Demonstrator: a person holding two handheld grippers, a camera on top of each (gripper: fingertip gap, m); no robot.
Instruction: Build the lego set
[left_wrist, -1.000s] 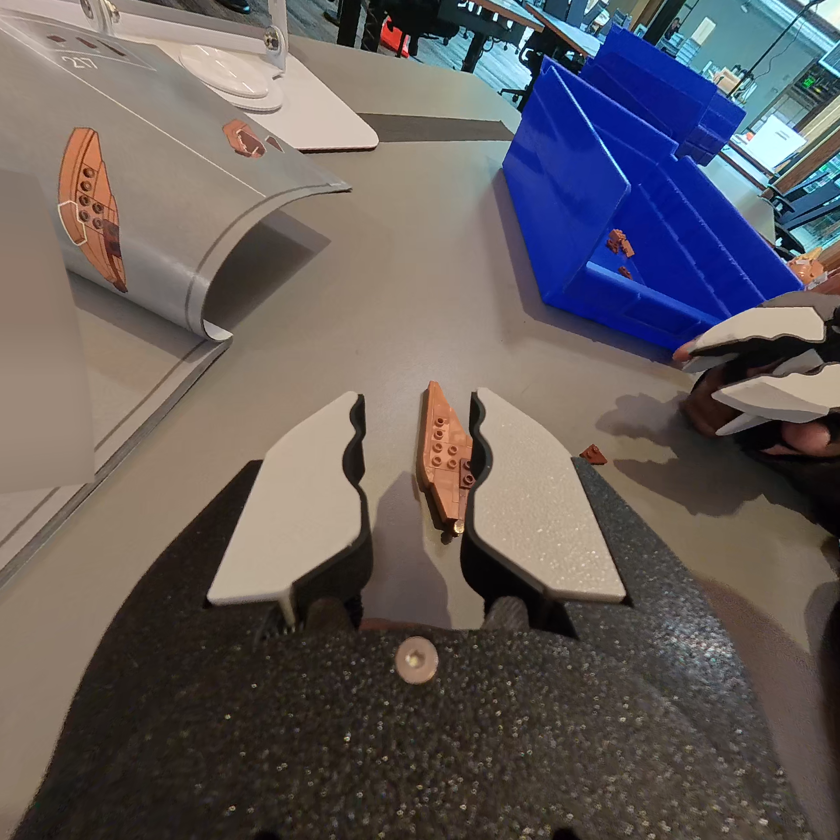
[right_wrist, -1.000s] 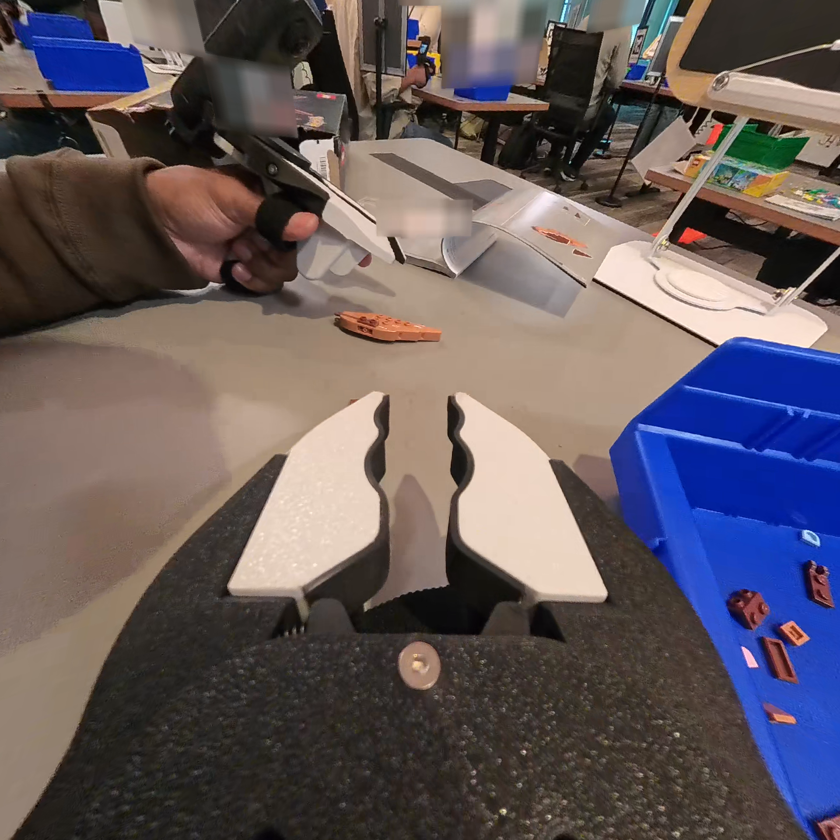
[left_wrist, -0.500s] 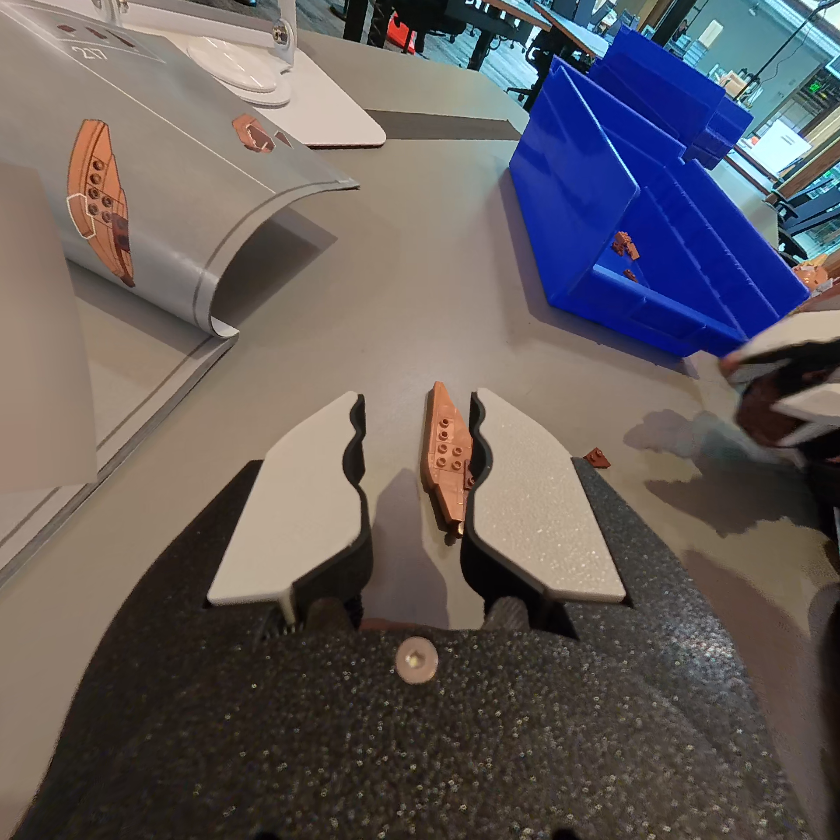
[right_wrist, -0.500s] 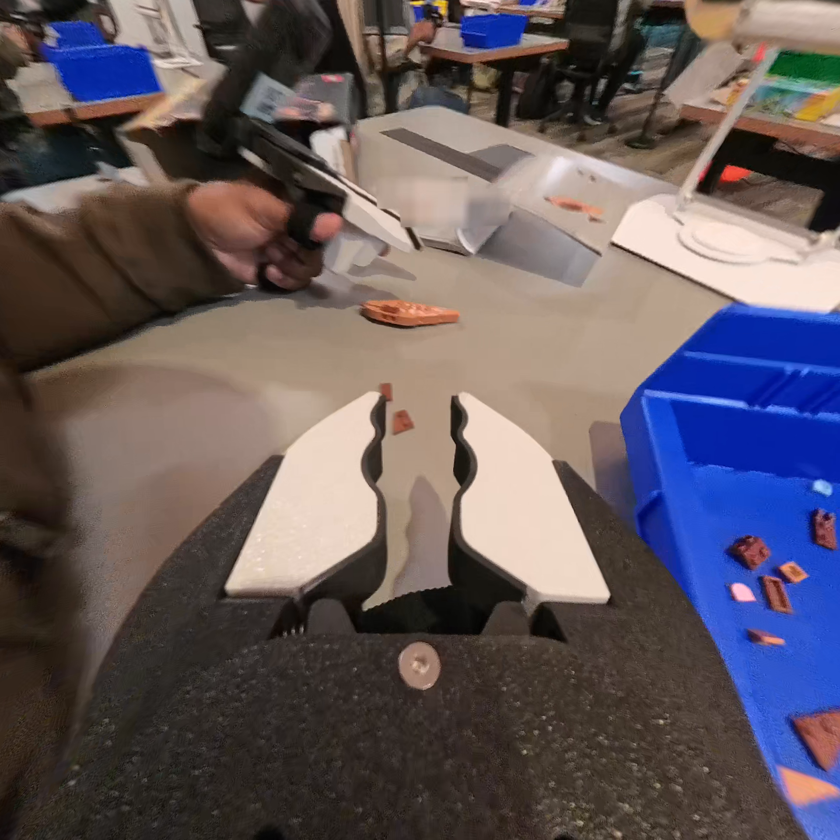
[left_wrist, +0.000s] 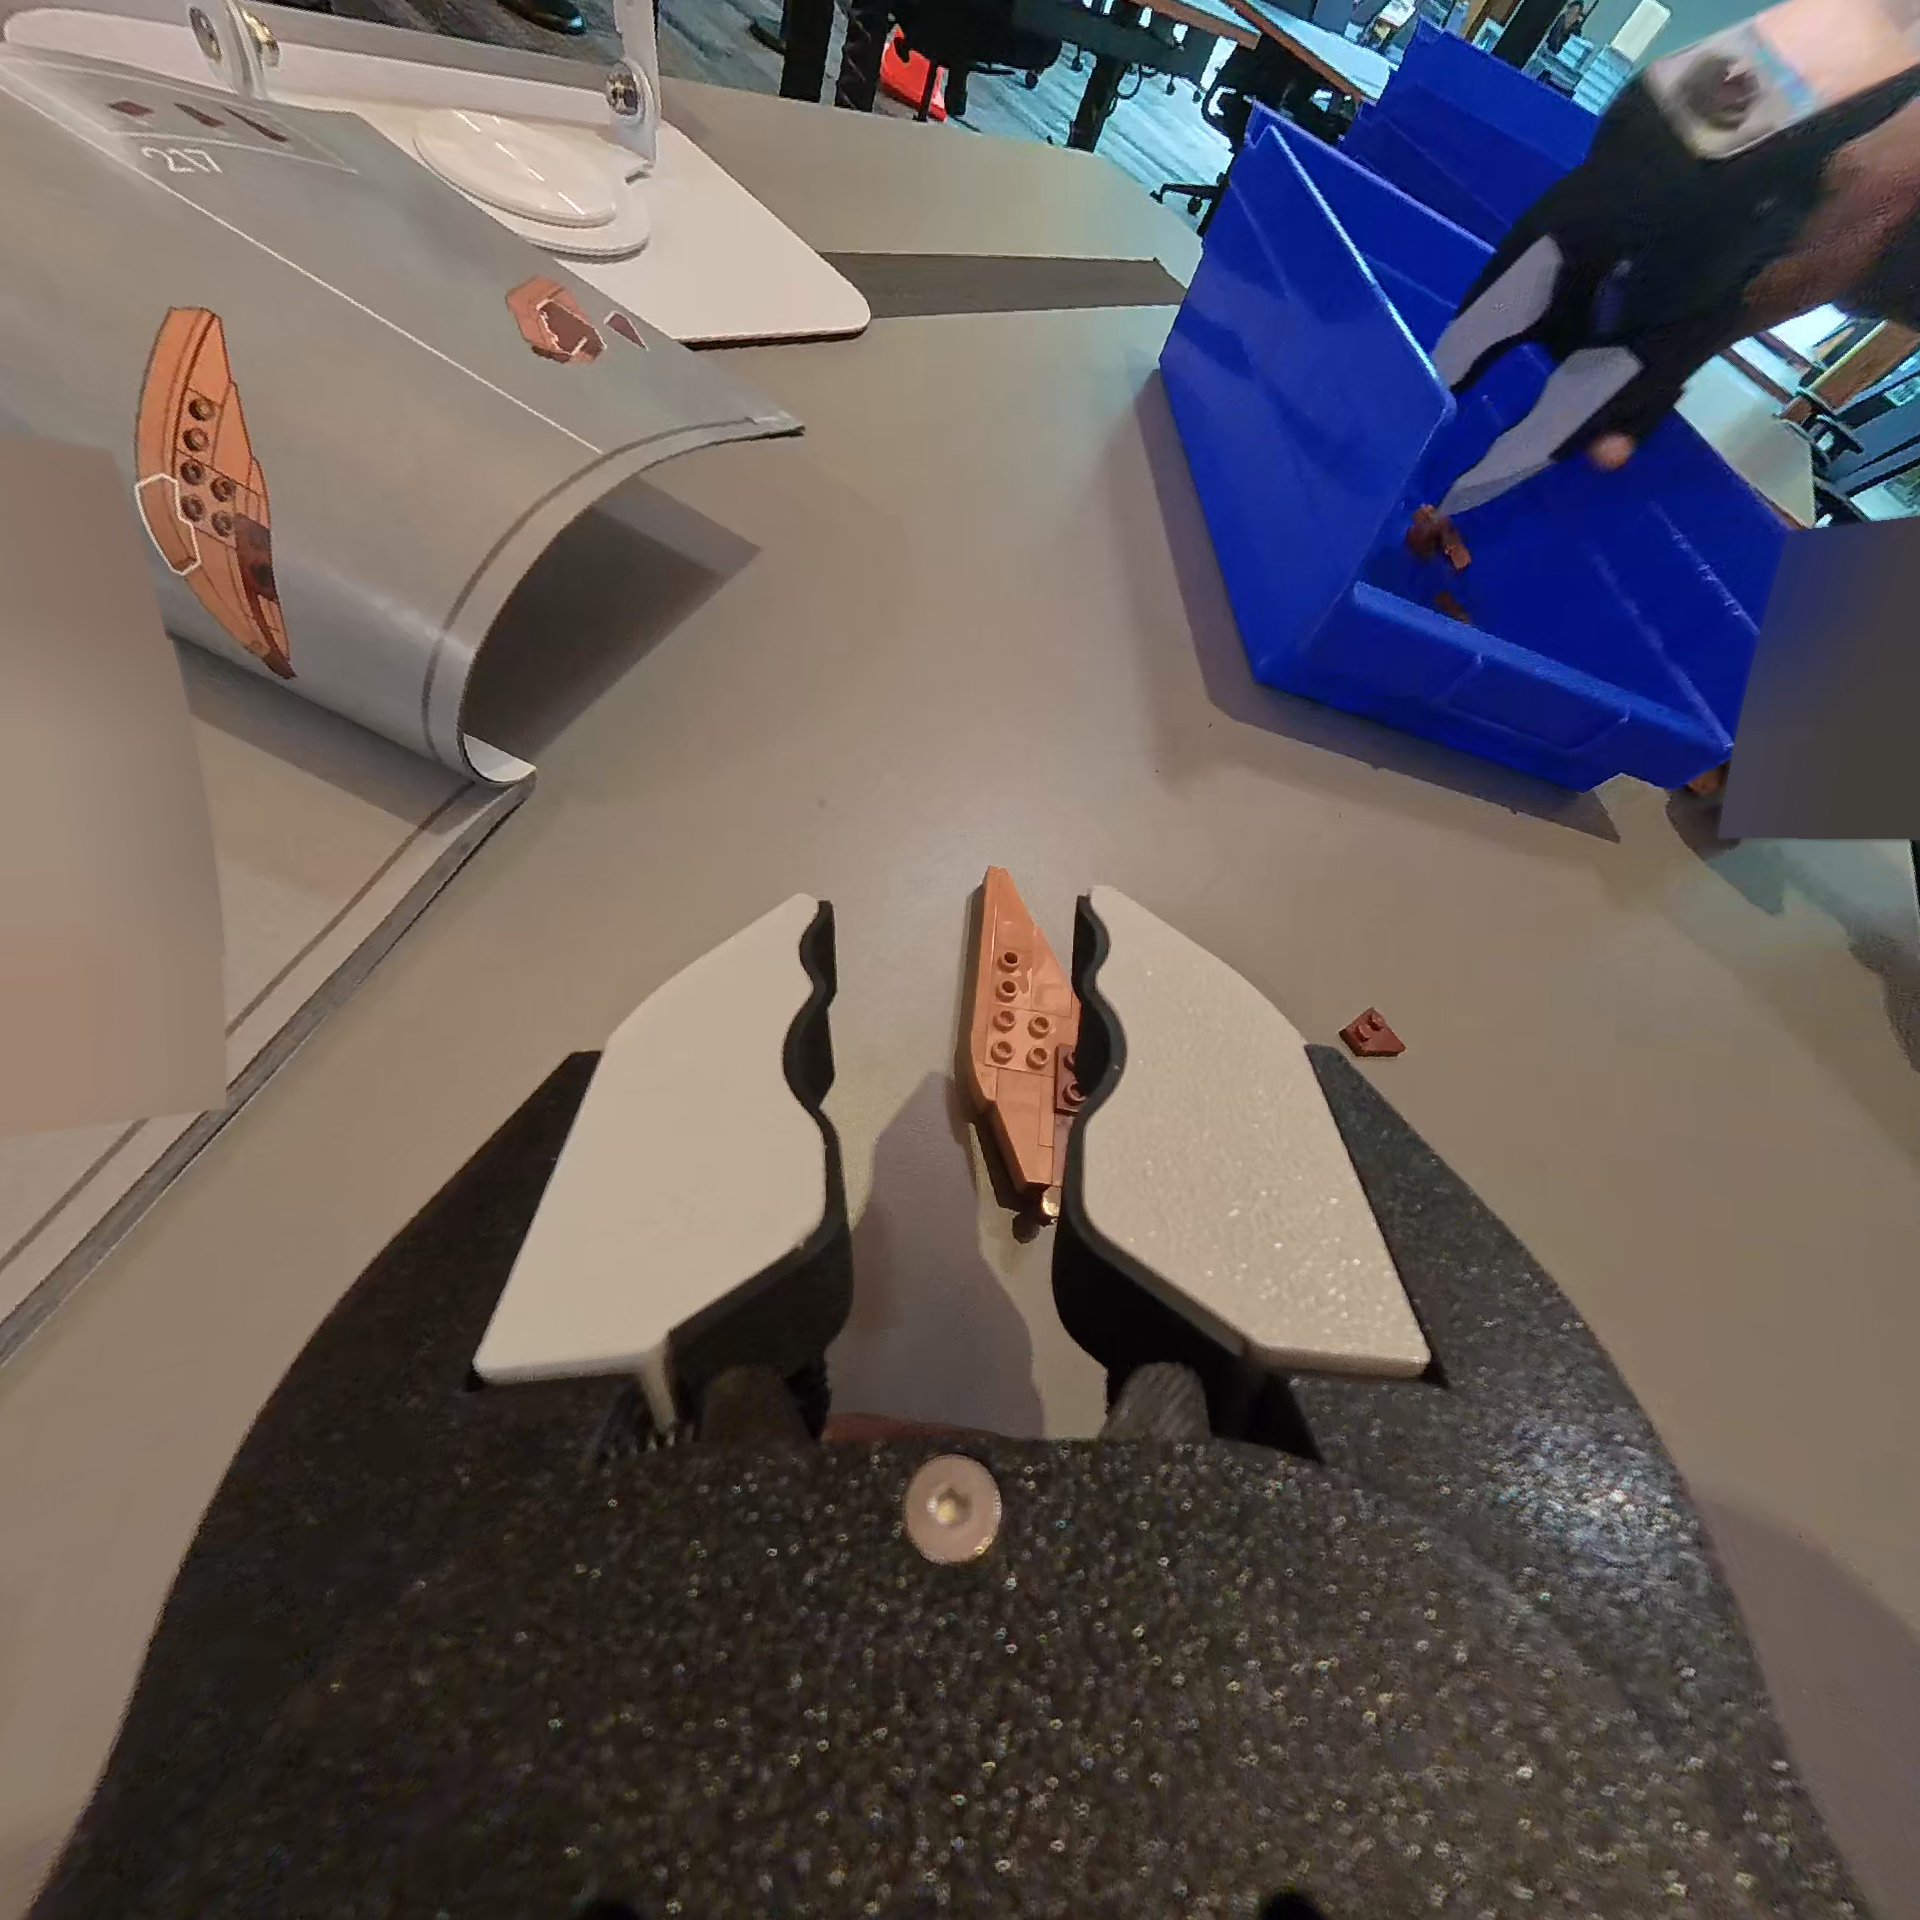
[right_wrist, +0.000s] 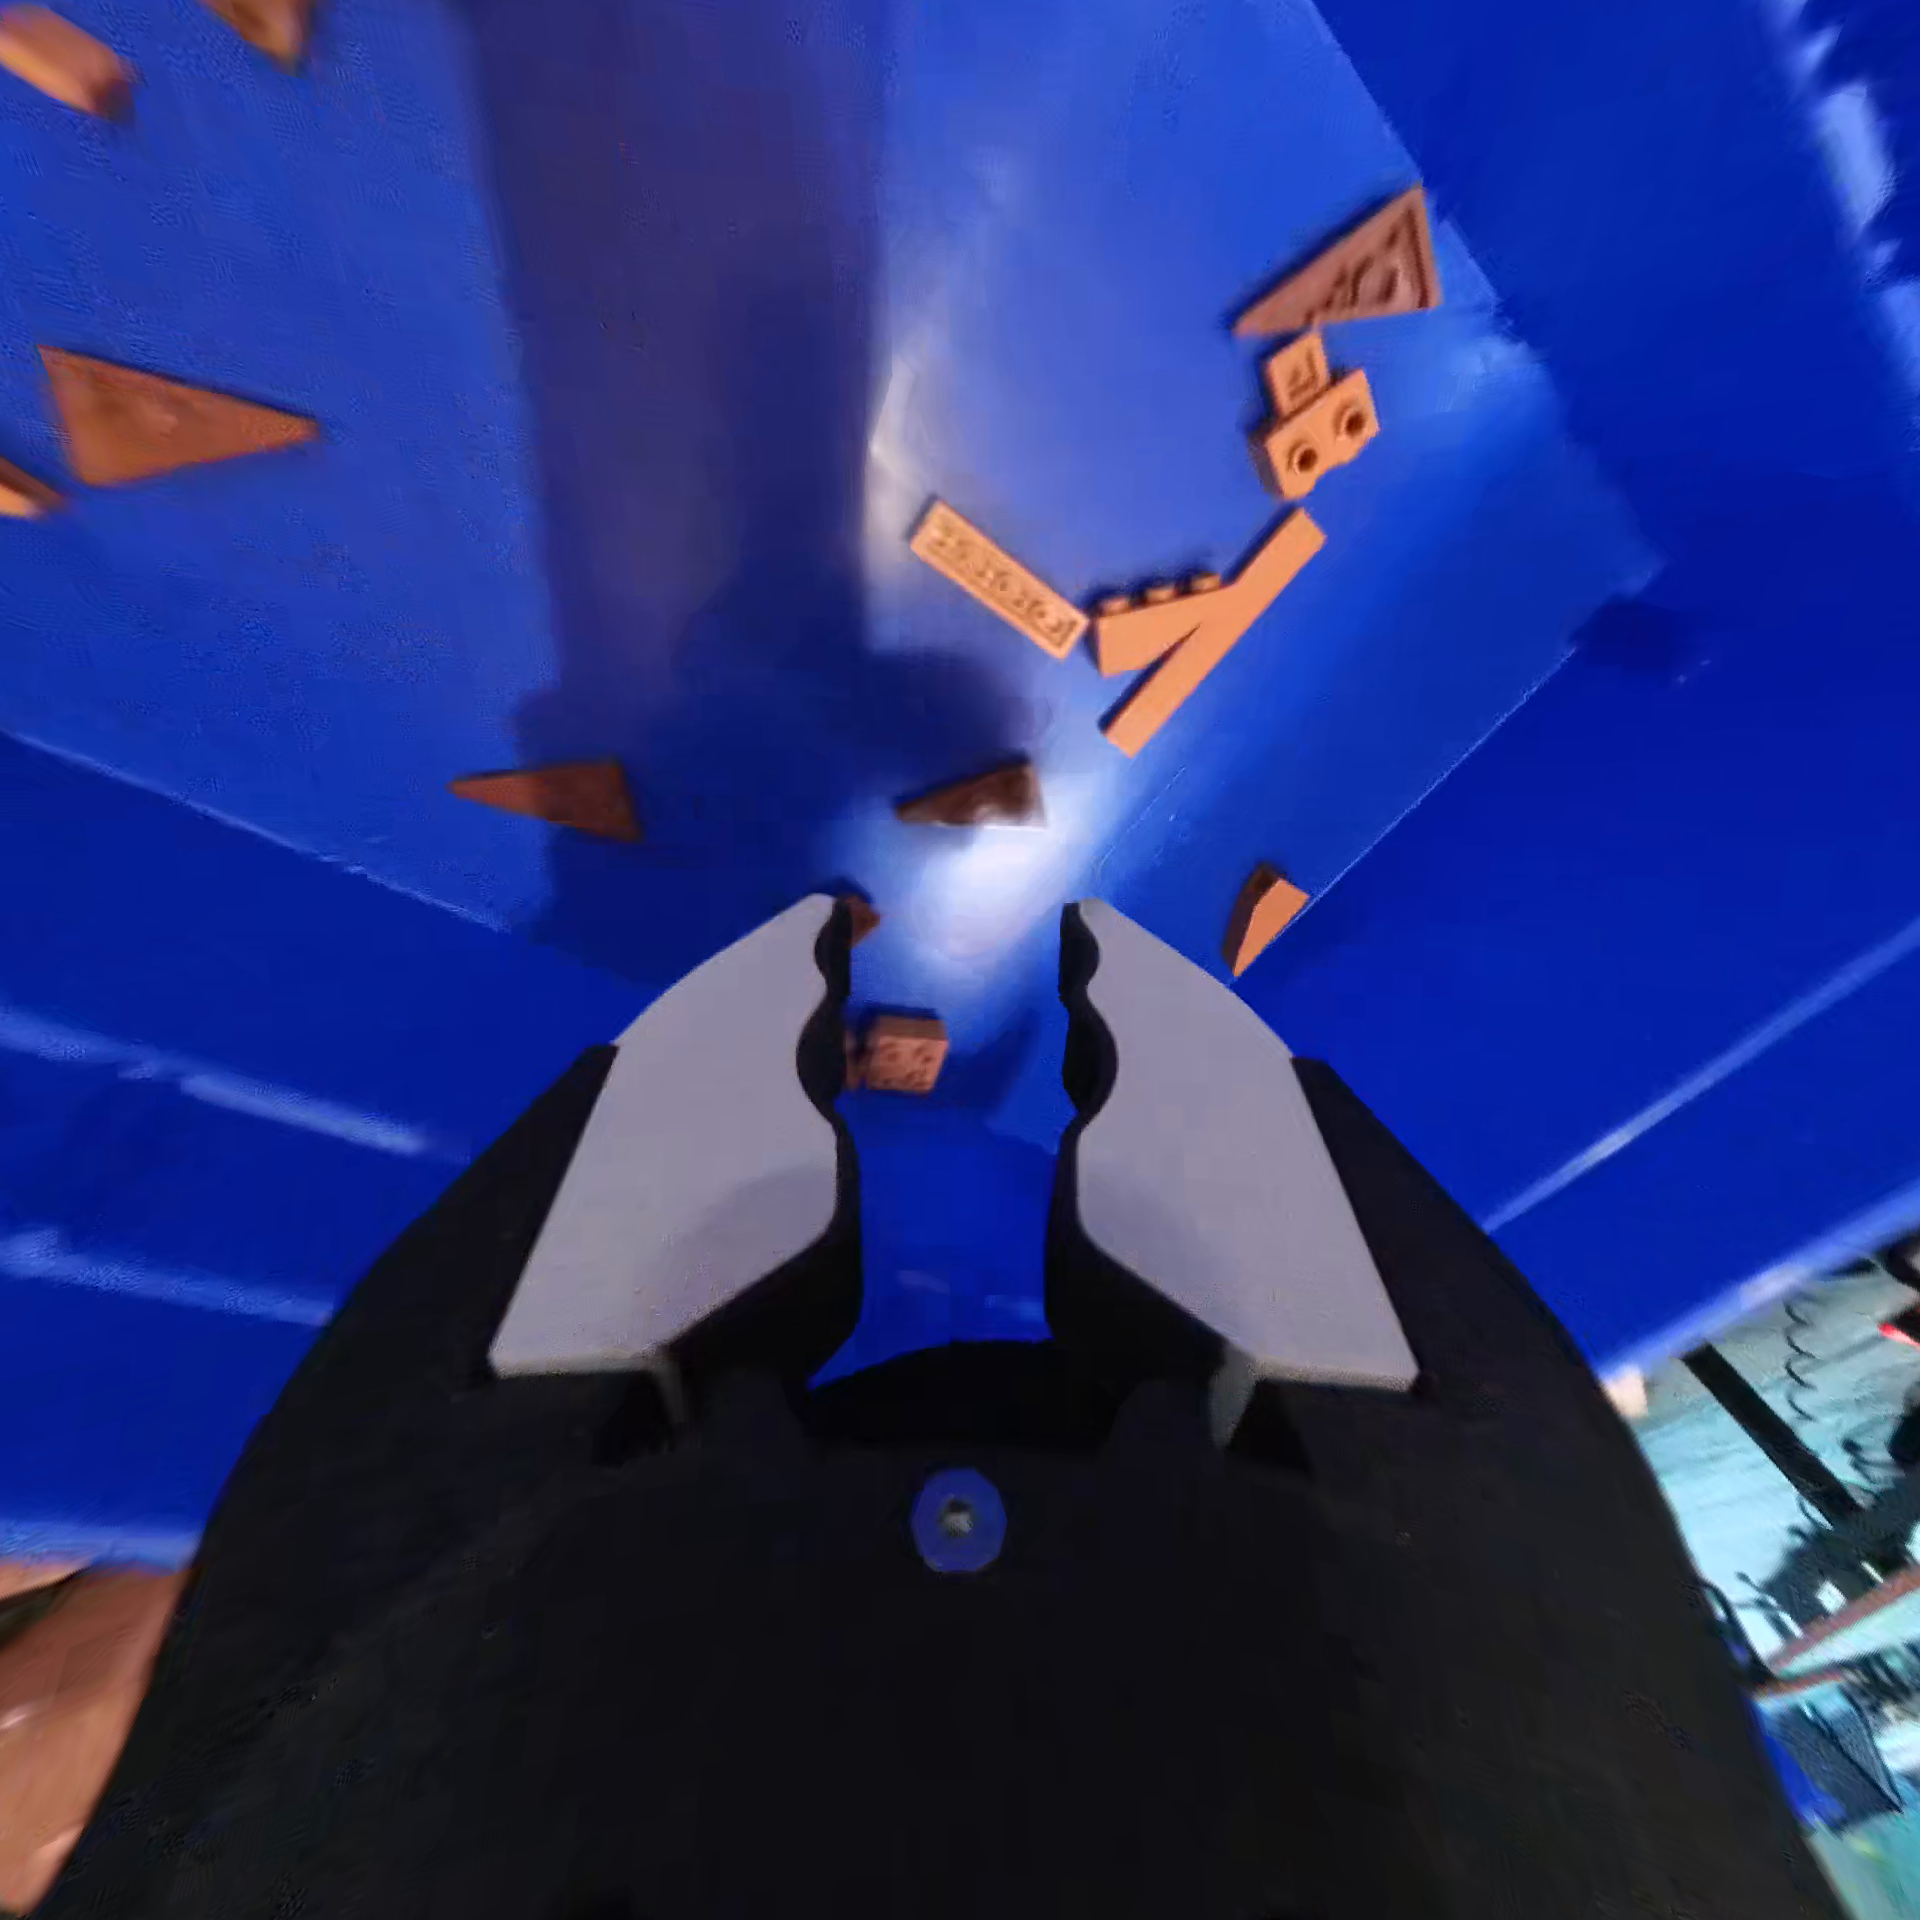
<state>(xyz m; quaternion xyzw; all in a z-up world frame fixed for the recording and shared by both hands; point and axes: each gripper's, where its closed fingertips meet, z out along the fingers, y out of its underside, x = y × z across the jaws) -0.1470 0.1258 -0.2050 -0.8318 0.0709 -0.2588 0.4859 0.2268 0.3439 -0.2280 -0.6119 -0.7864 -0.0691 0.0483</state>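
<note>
A tan boat-shaped lego assembly (left_wrist: 1016, 1034) lies flat on the grey table between the open fingers of my left gripper (left_wrist: 951, 909), close to the right finger, not clamped. A small dark brown wedge piece (left_wrist: 1371, 1036) lies on the table to its right. My right gripper (right_wrist: 948, 909) is open and reaches down into the blue bin (right_wrist: 312, 935); it also shows in the left wrist view (left_wrist: 1501, 426). A small tan plate (right_wrist: 902, 1051) lies between its fingers, beside the left one. Several tan and brown pieces lie on the bin floor, among them a long wedge (right_wrist: 1205, 634).
An open instruction booklet (left_wrist: 395, 416) with a curled page lies at the left. A white lamp base (left_wrist: 665, 239) stands behind it. The blue bin (left_wrist: 1351, 499) stands at the right of the table, with more blue bins behind it. The grippers' ends are close to 45 centimeters from one another. My left tips are roughly 30 centimeters from the white lamp base (left_wrist: 665, 239).
My right gripper has swung from low over the table up and into the blue bin, and has opened wider. My left gripper and the boat assembly have stayed in place.
</note>
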